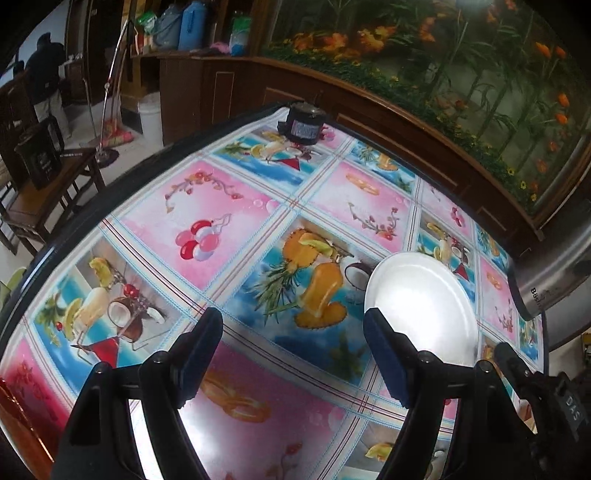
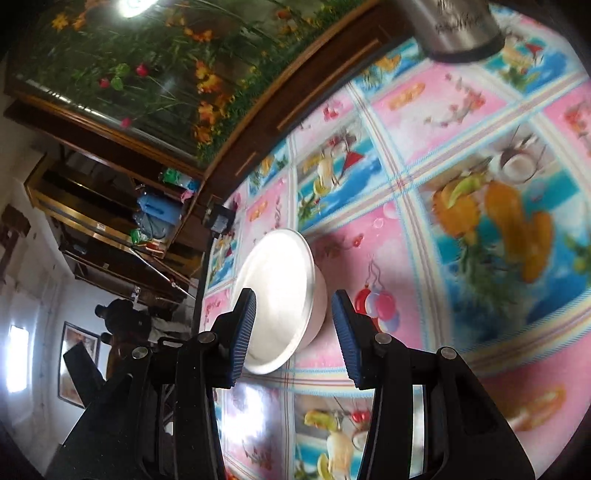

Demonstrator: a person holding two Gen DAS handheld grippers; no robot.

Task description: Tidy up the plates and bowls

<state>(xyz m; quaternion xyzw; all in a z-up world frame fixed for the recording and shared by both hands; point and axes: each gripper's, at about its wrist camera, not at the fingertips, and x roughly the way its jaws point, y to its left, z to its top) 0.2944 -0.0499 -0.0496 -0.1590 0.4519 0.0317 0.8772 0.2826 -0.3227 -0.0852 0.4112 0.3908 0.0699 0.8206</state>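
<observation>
The left tongs (image 1: 293,354) stand wide apart with nothing between them, angled down over the patterned surface (image 1: 236,206). A white plate (image 1: 424,306) lies flat on that surface just beyond the right-hand finger, partly hidden by it. In the right wrist view the right tongs (image 2: 291,336) are parted too, and a white bowl (image 2: 284,295) shows in the gap, resting on the cloth near the surface's edge; the pads do not appear to press on it, though the picture is blurred. A metal pot (image 2: 454,29) stands at the far side, and a small dark canister (image 1: 303,123) sits at the far edge, well apart from the crockery.

The step in hand looks like closing in on the two pieces — bowl for the right, plate for the left. To do it well, the right tongs should straddle the bowl's rim squarely, one pad inside and one outside, before closing. The plate is harder: it lies flat, so the left tongs need a low approach to catch its rim — otherwise the glossy cloth may let it slide.
</observation>
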